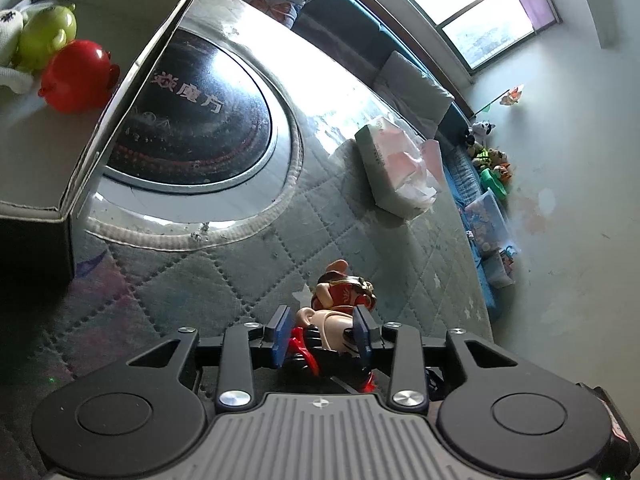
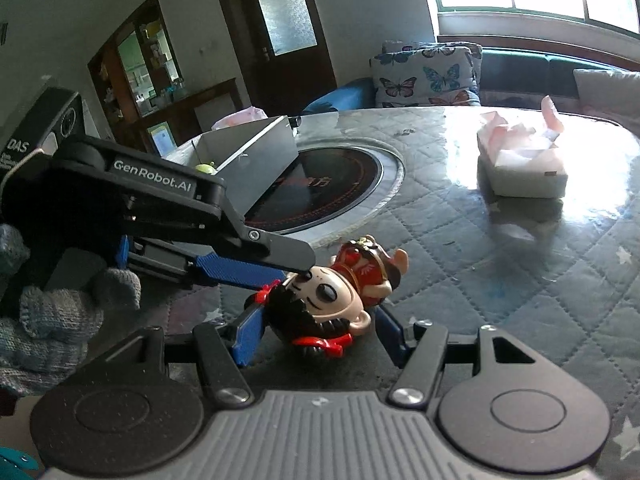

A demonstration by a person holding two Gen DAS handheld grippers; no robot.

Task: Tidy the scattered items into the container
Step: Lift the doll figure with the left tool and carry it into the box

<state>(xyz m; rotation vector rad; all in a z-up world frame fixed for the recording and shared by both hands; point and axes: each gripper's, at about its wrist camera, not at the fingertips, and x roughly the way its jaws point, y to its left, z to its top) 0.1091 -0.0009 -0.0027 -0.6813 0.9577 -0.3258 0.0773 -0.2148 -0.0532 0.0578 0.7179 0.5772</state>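
Observation:
A doll figurine with a big pale head, black hair and a red dress lies on the quilted table cover. My left gripper is closed on its head, blue pads touching both sides. In the right wrist view the doll lies on its side and the left gripper reaches in from the left onto its face. My right gripper is open, its fingers on either side of the doll's head, not pressing it. The open box at upper left holds a red toy, a green toy and a white one.
A round black cooktop is set into the table beside the box. A tissue box stands at the far side; it also shows in the right wrist view. A bench with butterfly cushions runs behind the table.

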